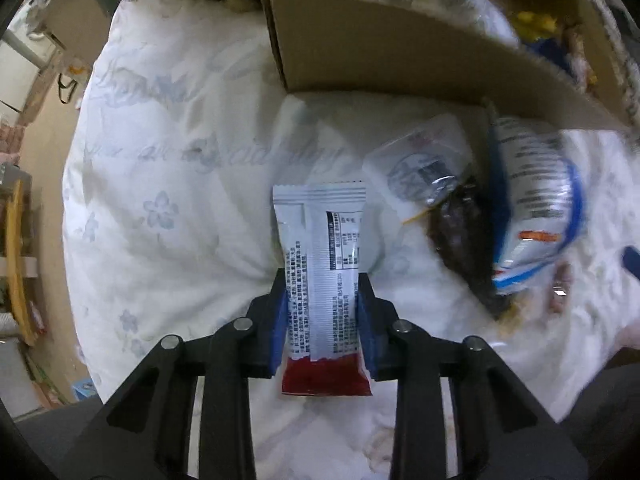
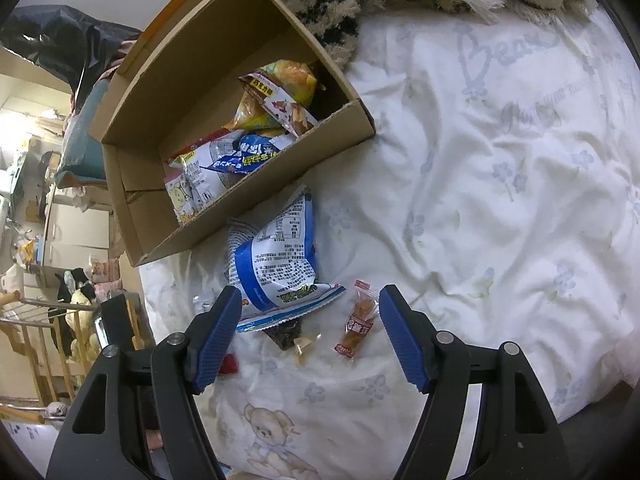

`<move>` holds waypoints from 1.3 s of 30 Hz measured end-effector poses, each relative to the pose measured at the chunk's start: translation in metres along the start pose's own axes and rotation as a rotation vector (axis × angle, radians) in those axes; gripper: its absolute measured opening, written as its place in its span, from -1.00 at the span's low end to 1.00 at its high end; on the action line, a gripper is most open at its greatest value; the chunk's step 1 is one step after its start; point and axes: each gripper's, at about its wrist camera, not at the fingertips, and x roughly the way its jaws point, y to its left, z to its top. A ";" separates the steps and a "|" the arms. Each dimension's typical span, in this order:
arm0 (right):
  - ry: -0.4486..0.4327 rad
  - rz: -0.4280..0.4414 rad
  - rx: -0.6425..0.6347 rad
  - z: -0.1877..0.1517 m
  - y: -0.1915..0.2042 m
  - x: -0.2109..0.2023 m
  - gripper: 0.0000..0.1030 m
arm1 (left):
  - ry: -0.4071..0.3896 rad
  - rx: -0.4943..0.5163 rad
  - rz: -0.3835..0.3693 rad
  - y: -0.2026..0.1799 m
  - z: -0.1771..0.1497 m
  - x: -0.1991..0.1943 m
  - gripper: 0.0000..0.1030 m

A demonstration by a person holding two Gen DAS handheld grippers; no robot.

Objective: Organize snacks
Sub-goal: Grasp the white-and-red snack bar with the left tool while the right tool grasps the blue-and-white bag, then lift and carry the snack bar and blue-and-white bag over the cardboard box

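One cardboard box point(image 2: 256, 208), two grippers, one white-and-red snack packet point(image 1: 320, 264), one blue-and-white bag point(image 2: 276, 264).

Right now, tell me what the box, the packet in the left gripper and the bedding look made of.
Box: plain brown cardboard, matte, with folded flaps. White and red snack packet: thin glossy printed plastic film, apparently, with crimped end seals. Bedding: soft woven fabric, likely cotton, matte and creased, with a pale floral print.

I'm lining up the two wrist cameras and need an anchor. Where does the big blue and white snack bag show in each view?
Left wrist view: the blue and white snack bag lies at the right, blurred, just below the cardboard box.
Right wrist view: the bag lies at centre, just below the box, above the open right gripper.
Shared landmark: the cardboard box.
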 end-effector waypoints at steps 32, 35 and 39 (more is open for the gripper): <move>0.178 -0.134 -0.330 0.003 0.077 0.101 0.33 | -0.125 -0.021 0.034 0.020 -0.013 -0.062 -0.48; 0.174 -0.108 -0.336 -0.003 0.079 0.086 0.33 | -0.127 -0.027 0.047 0.023 -0.012 -0.059 -0.48; 0.189 -0.088 -0.341 -0.014 0.079 0.071 0.33 | -0.132 -0.037 0.055 0.028 -0.013 -0.058 -0.48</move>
